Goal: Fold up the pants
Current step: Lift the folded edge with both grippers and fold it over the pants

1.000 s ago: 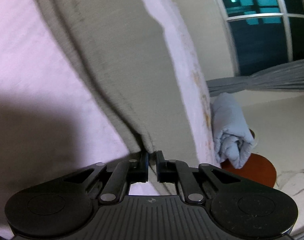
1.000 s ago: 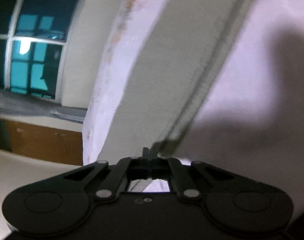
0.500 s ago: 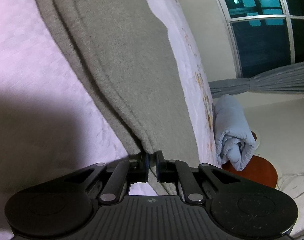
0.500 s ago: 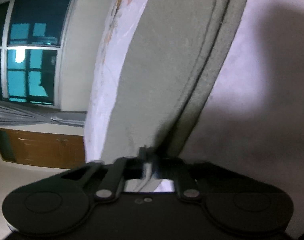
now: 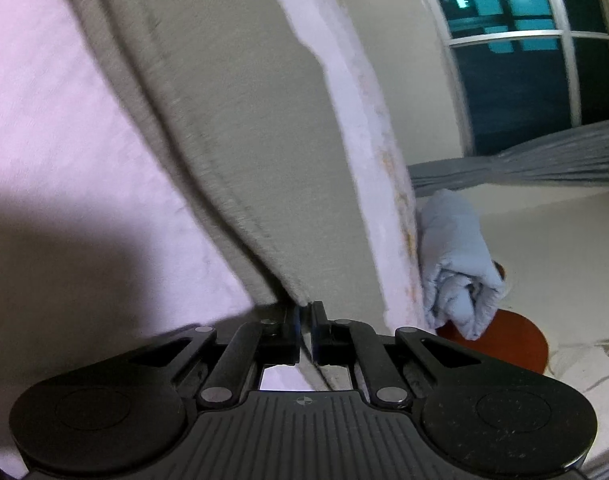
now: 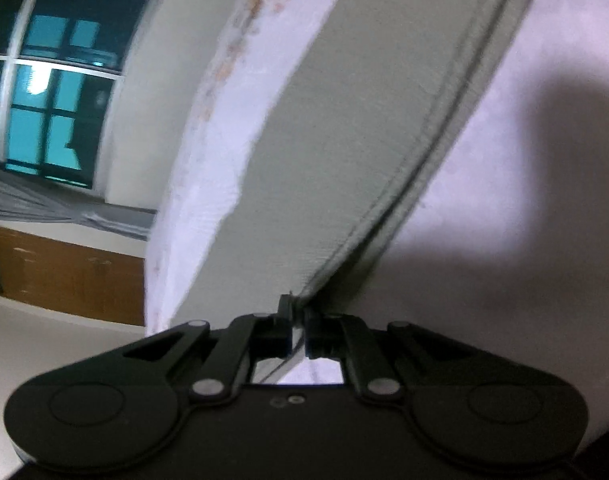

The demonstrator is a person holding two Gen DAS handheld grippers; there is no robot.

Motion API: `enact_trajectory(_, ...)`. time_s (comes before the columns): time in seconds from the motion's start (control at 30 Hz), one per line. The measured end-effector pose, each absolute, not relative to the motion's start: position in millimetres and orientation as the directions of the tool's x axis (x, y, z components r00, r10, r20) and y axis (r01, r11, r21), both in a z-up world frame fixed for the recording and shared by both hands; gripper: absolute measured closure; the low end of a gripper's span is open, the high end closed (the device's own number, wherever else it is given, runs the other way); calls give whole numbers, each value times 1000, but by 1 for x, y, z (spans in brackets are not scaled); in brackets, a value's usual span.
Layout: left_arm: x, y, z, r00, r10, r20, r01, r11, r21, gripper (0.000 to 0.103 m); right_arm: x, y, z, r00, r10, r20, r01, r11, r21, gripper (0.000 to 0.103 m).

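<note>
left gripper (image 5: 304, 316): clamped on the pants (image 5: 240, 120) edge at lower centre.
right gripper (image 6: 297, 316): pinching the same cloth.
long axis: pants run up-frame, away from both.

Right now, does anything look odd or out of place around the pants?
Nothing stands out. Both the left claw and right claw are shut on the grey pants, which lie over the pale bedsheet. A rolled blue blanket sits beside the bed.
</note>
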State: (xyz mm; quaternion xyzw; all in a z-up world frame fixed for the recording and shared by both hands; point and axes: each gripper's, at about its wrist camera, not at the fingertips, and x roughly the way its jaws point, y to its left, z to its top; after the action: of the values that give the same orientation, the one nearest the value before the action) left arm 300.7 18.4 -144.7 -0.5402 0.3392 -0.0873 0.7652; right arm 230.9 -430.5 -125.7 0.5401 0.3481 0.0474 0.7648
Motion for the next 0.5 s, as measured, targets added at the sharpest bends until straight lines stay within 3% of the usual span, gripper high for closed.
enact_trajectory(0.33,297,25,-150,699,-526,-484,-278,423,-862,98,239,-430,-132,717,436,-543,384,403,831,100)
enact_trajectory(0.4,284,36,-131,720,-481,-501,-244,501,-830,98,228,-438,-123,738,407,-538,384,403,831,89)
enact_trajectory(0.5,276,64,-100,781,-331,-530,-206,664,-719,98,211,-443,-99,788,349,-508,308,490,815,89)
